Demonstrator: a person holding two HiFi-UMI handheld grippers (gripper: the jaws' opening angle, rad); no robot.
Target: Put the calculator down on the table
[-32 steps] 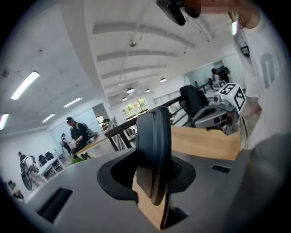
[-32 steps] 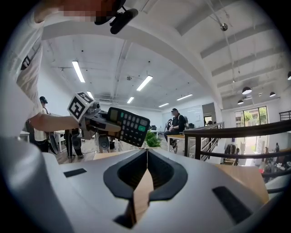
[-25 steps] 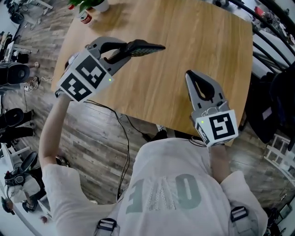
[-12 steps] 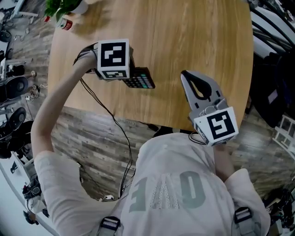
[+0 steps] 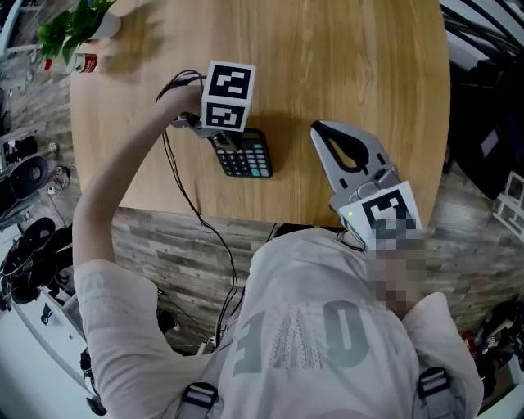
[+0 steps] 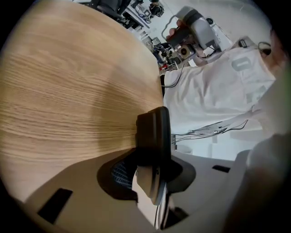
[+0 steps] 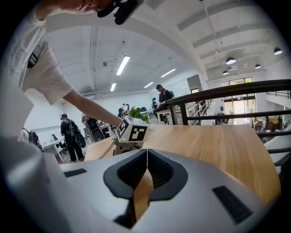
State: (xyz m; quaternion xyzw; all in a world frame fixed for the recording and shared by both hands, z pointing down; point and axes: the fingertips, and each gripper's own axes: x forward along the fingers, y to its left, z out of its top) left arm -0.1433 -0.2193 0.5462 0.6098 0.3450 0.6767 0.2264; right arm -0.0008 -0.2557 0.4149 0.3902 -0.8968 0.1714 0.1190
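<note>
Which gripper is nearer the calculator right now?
Left. The left gripper holds the calculator by one end; the right gripper is shut, empty, off to the right of it, apart.

Tucked under the grey, marker-cubed left gripper [image 5: 221, 135]: top end of the dark flat calculator [image 5: 246, 159]. Key labels too small to read.

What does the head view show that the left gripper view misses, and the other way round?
Only the head view shows the key face of the dark rectangular calculator and the green leafy plant at the table's far corner. Only the left gripper view shows the calculator edge-on, clamped in the grey left tongs. Both show the light wooden table, the grey right tongs and the person's white shirt.
</note>
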